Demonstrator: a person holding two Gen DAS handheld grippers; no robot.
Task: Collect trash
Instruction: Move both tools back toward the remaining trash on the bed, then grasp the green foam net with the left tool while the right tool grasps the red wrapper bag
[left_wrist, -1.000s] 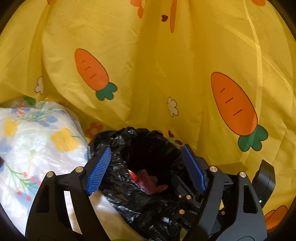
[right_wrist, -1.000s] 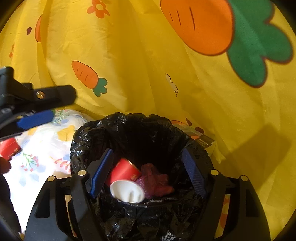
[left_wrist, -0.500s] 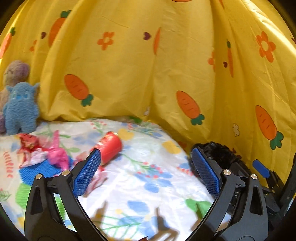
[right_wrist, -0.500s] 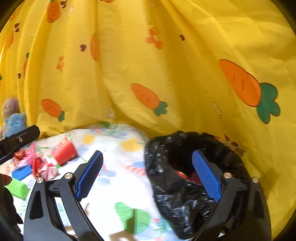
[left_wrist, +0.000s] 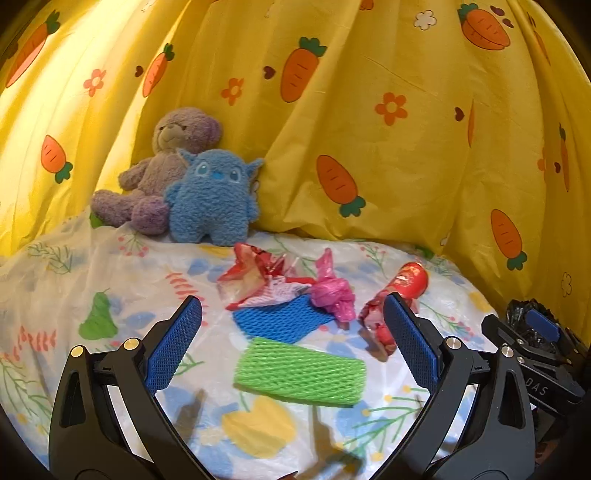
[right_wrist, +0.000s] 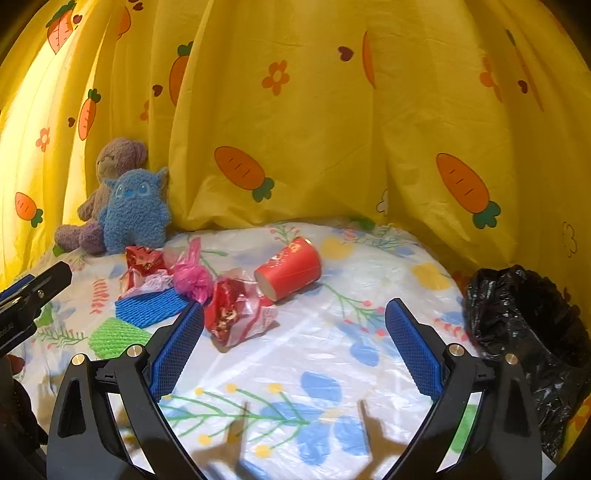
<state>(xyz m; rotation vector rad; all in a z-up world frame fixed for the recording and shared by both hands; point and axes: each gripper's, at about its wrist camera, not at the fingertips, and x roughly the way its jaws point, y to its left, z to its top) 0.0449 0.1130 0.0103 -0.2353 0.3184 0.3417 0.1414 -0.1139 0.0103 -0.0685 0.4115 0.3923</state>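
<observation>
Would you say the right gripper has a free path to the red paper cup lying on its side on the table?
Probably yes. The right gripper is open and empty, and the red paper cup lies ahead with bare tablecloth between. Only the crumpled red wrapper touches its near-left end.

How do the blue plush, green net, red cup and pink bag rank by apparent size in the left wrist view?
1. blue plush
2. green net, nearer the camera, so unsure
3. red cup and pink bag look alike

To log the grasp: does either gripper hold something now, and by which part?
Nothing is held. The left gripper and the right gripper are both open and empty above the table.
</observation>
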